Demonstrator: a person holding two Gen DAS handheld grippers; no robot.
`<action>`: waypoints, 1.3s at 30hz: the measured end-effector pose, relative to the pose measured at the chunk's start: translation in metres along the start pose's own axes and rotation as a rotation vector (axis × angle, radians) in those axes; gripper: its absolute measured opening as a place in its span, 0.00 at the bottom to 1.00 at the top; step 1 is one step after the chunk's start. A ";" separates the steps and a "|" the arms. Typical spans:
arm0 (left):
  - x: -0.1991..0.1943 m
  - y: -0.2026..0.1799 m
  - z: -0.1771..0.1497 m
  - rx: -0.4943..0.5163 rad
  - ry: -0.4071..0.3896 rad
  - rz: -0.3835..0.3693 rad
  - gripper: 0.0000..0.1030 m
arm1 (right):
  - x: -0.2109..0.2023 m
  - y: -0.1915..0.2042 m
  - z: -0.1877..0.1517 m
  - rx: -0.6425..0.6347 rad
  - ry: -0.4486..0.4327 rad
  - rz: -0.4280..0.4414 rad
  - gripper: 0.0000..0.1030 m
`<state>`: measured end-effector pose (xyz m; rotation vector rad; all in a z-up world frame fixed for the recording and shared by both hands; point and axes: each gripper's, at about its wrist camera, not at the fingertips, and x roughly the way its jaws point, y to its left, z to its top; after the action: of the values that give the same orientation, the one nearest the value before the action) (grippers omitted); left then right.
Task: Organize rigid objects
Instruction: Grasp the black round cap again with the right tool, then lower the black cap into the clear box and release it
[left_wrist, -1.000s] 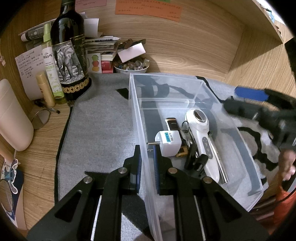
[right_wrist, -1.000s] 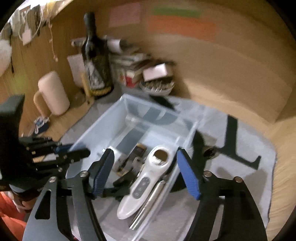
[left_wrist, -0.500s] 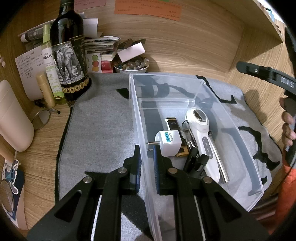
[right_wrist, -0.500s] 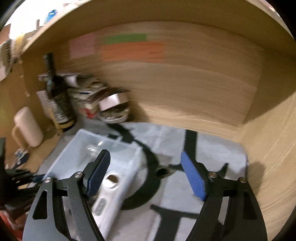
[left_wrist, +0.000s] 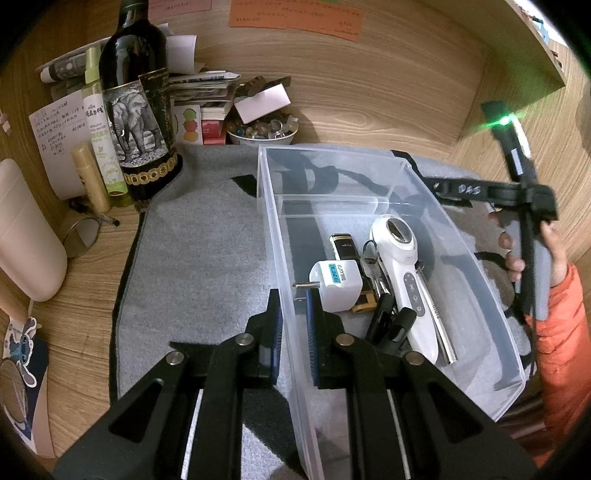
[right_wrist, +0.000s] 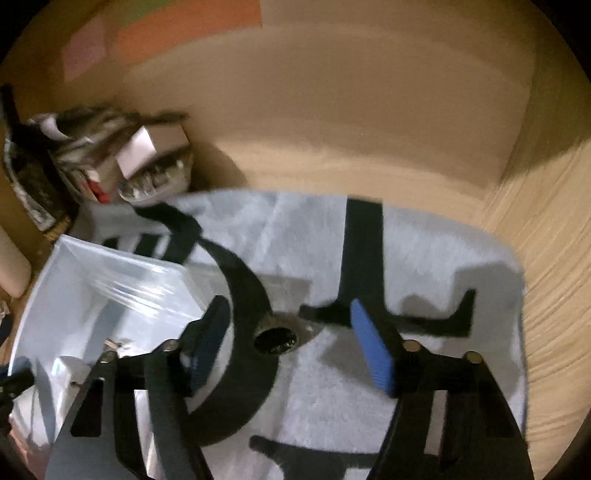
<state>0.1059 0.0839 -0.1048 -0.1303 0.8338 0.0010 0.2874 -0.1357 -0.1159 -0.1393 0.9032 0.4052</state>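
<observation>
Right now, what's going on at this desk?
A person is sorting small items into a clear plastic bin. The left tongs are clamped on the bin's near wall, steadying it. A white charger and a white handheld device already lie inside. The right tongs are closing, nothing gripped, over a small dark round object on the grey mat beside the bin.

Left gripper clamped, right gripper narrowing

The left gripper (left_wrist: 293, 328) points steeply down, its blue pads pinched on a thin clear wall. The right gripper (right_wrist: 288, 343), held by a hand (left_wrist: 532, 251) in an orange sleeve, angles down, jaws closing with nothing gripped between them.
</observation>
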 end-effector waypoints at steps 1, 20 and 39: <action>0.000 0.000 0.000 0.000 0.000 0.000 0.11 | 0.006 -0.002 -0.001 0.005 0.017 0.001 0.57; 0.000 -0.002 -0.001 0.000 0.002 0.002 0.11 | 0.002 0.007 -0.014 -0.071 0.035 -0.005 0.29; 0.000 -0.001 0.000 0.002 0.001 0.003 0.11 | -0.108 0.043 -0.004 -0.159 -0.202 0.036 0.29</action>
<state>0.1060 0.0827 -0.1043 -0.1274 0.8353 0.0026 0.2078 -0.1281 -0.0316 -0.2245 0.6746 0.5154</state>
